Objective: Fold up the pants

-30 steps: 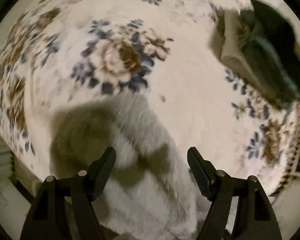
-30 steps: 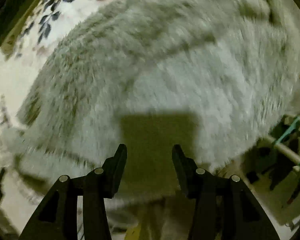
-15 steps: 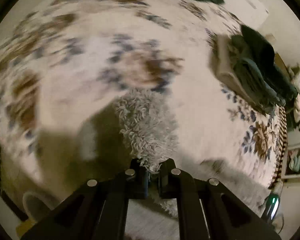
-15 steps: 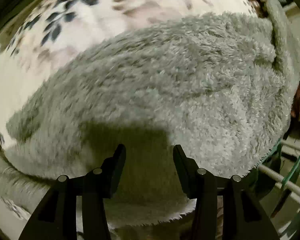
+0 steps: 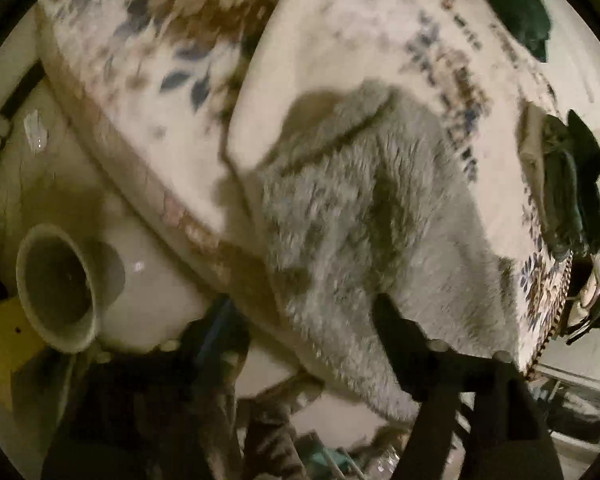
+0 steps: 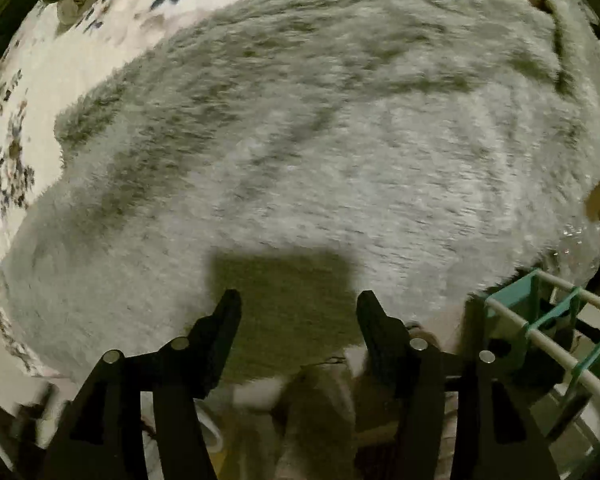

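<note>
The fluffy grey pants lay spread on the flowered bedspread and hung over its near edge, while the right gripper hovered above the pants with its fingers wide and empty, and the left gripper stood wide too.

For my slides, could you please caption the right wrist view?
Open right gripper above fluffy grey pants on a floral bedspread.
</note>
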Demonstrator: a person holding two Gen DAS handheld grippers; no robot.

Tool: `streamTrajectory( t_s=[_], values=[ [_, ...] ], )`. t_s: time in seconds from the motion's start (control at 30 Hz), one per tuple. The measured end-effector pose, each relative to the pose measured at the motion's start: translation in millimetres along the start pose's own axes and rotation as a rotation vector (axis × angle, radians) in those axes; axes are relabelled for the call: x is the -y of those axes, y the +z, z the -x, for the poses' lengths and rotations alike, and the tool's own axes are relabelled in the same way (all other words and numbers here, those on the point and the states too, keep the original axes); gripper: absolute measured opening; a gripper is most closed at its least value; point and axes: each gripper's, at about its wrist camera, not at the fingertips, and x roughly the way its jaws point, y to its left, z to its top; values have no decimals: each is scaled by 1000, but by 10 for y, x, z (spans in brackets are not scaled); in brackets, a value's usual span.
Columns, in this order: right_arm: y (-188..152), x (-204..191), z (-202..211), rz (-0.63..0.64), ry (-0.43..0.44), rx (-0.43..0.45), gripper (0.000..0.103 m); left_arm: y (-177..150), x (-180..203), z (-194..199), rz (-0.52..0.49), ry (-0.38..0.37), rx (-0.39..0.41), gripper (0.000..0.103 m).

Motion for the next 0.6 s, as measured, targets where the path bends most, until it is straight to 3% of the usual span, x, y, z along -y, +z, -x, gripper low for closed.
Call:
streamTrajectory(
  t_s=[0.07, 0.13, 0.2, 0.23, 0.27, 0.37, 0.43, 0.53, 0.57, 0.6],
  values=[
    [-104, -23, 57, 13, 9, -12, 63, 77, 128, 67, -34, 26, 45, 71],
    [51, 53, 208, 46, 29, -1, 63, 188, 272, 127, -71, 54, 77, 71],
    [248, -246, 384, 107, 67, 24, 63, 272, 586, 166, -164, 90, 128, 71],
    [355, -372, 468, 137, 78, 33, 63, 321, 788, 172, -233, 130, 162, 74],
    [458, -547, 539, 174, 92, 38, 63, 360, 991, 136, -308, 175, 186, 85],
    [903, -1128, 677, 281, 139, 34, 63, 474, 1334, -26, -435, 216, 216, 87],
    [1293, -1465, 624, 363, 112, 21, 63, 559, 1510, -216, -477, 190, 193, 87],
    [1945, -1670, 213, 529, -41, -50, 63, 623, 1701, -384, -513, 193, 192, 87],
    [2011, -1776, 142, 578, -66, -73, 60, 645, 1716, -425, -516, 182, 186, 87],
    [2054, -1818, 113, 600, -82, -88, 28, 655, 1746, -443, -514, 171, 180, 87]
  ],
)
